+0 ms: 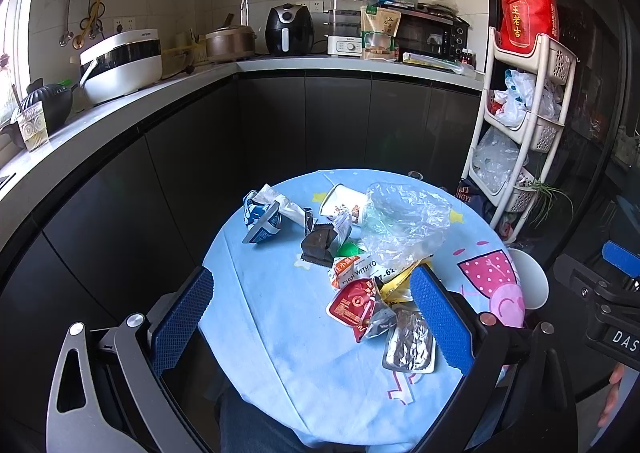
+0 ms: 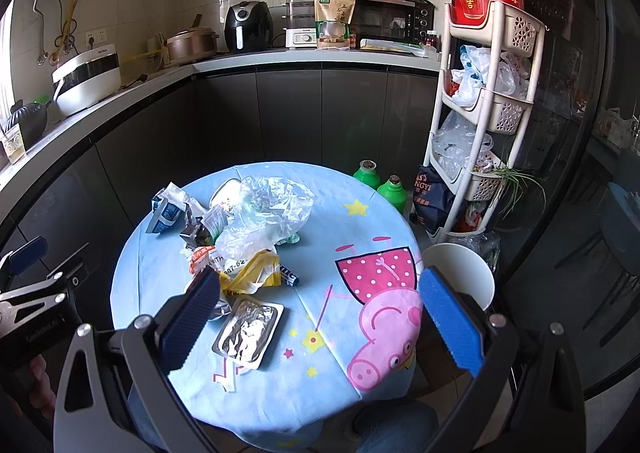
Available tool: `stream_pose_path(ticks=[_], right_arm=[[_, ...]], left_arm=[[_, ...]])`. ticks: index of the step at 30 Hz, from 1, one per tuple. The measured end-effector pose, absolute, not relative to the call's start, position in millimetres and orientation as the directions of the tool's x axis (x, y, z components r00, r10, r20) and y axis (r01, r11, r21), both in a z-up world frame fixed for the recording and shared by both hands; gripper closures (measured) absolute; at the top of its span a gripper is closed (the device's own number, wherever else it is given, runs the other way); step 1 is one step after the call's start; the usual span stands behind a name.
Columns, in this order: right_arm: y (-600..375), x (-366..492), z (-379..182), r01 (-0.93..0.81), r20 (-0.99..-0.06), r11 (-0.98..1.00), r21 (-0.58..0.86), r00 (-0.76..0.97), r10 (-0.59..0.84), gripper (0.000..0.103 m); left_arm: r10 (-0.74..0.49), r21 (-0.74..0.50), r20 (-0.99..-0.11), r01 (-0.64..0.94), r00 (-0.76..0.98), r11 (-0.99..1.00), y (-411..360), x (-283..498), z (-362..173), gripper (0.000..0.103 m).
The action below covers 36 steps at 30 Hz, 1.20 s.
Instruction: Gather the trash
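Left view: the left gripper [image 1: 312, 305] hovers over the round table [image 1: 256, 293], fingers spread wide, holding nothing. The foil tray [image 1: 409, 341] lies beside its right finger, long axis pointing away.

Right view: the right gripper [image 2: 320, 313] hangs released too; a crumpled plastic bag [image 2: 266, 215] tops the wrappers beyond.

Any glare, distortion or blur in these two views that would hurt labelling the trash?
Left wrist view: strong fisheye bends the countertop; window light at the left edge is blown out; the clear plastic bag shows glare, yet the wrappers stay sharp. Right wrist view: same curvature, dark vignetted corners; the foil tray reflects brightly; the tablecloth is evenly lit and in focus.
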State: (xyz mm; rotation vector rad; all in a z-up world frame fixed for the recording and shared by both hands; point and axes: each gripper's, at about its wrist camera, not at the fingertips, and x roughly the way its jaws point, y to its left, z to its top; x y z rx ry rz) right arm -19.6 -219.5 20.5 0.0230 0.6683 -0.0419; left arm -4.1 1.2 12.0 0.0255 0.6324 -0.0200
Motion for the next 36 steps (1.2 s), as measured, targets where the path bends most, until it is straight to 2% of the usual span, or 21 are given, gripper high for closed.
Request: stream_pose_path(ticks=[36], right_arm=[[-217.6, -20.9, 23.7, 0.046, -0.615, 0.999, 0.007, 0.788, -0.032, 0.003]], left_arm=[[-0.030, 0.002, -0.577, 0.039, 0.817, 0.999, -1.6, -8.3, 15.3, 0.008]])
